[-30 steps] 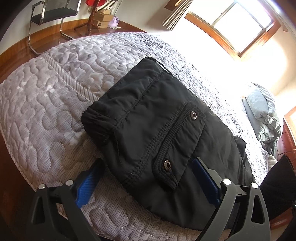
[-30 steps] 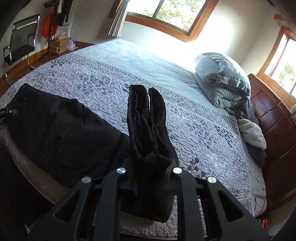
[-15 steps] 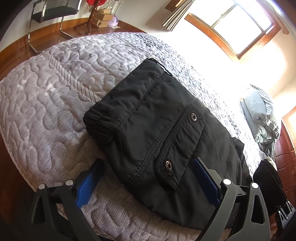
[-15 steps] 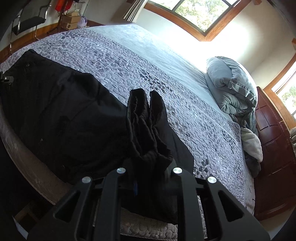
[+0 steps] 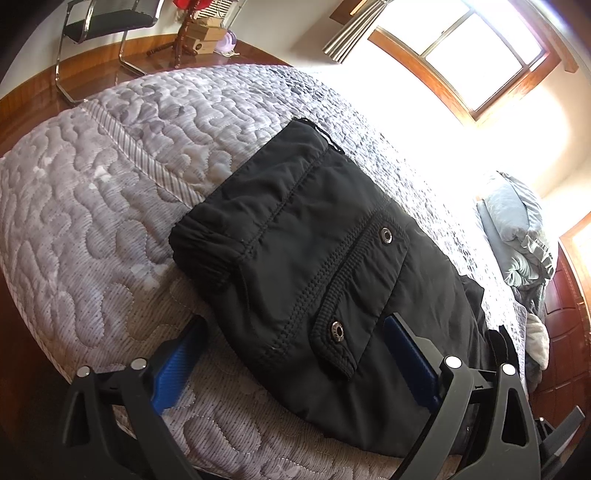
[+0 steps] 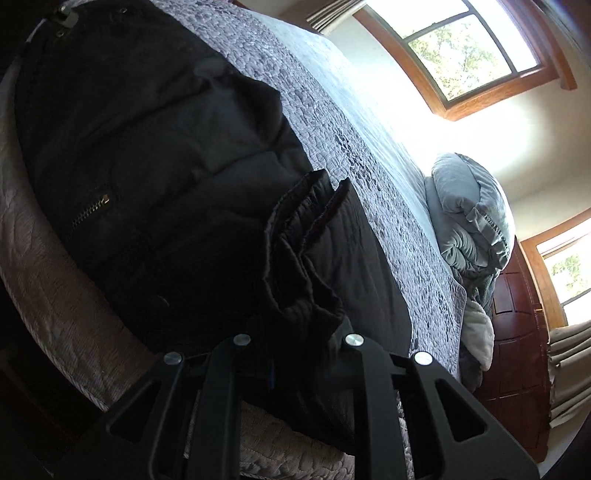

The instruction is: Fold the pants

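Note:
Black pants point(image 5: 317, 266) lie on the grey quilted bed point(image 5: 92, 206), with a snap-button pocket flap facing up. My left gripper point(image 5: 291, 354) is open, its blue pads point(image 5: 173, 369) straddling the near edge of the pants without gripping. In the right wrist view my right gripper point(image 6: 295, 354) is shut on a bunched fold of the pants point(image 6: 303, 258) and holds it over the flat part of the pants point(image 6: 147, 155), which has a zipper. The right fingertips are hidden by cloth.
A folded grey duvet point(image 6: 469, 210) lies at the bed's head by a dark wooden headboard point(image 6: 517, 325). A chair point(image 5: 99, 26) and boxes stand on the wood floor beyond the bed's foot. Windows are bright behind.
My right gripper has swung left and low with the bunched fold, carrying it over the flat pants. My left gripper has stayed almost still and open.

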### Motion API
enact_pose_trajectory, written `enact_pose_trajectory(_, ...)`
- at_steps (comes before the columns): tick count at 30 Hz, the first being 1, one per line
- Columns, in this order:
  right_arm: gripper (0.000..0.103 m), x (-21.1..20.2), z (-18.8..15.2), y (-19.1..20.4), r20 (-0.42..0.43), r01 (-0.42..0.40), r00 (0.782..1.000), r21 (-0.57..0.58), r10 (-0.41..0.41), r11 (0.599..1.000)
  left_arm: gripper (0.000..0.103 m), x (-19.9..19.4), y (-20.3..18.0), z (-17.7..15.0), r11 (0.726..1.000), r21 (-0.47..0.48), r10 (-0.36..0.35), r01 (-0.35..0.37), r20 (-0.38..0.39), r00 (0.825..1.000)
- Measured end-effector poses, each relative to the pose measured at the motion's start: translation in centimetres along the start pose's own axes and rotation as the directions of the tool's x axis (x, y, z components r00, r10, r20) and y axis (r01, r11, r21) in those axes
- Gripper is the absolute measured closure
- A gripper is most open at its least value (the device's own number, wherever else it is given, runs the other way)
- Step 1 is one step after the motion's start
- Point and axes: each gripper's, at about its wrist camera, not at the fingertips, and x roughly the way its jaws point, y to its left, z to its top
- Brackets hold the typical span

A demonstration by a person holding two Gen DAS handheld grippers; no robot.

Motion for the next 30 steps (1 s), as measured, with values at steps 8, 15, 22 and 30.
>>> enact_pose_trajectory(8,0.08,1.5,-0.5,3.4,-0.009,0.049,0.999,-0.125,-0.05,0.991,0.006,-0.2,0.1,0.0,1.0,-0.003,-0.003,0.003,0.001,1.0)
enact_pose_trajectory(15,0.046,-0.8,-1.2,2.7,0.025,-0.026,0.999,-0.121,0.029,0.992,0.006,-0.3,0.4,0.0,1.0,-0.009,-0.009,0.009,-0.003,1.0)
enact_pose_trajectory(22,0.033,-4.4,0.1,-7.7,0.17,-0.46,0.887,0.234,0.43,0.857,0.006,-0.5,0.3,-0.1,1.0,-0.004,-0.007,0.007,0.004,1.0)
enact_pose_trajectory(30,0.065,7.3,0.8,-12.6,-0.031,-0.343,0.902,0.554,0.431,0.758,0.006,-0.5,0.3,-0.1,1.0,-0.004,-0.01,0.01,0.002,1.0)
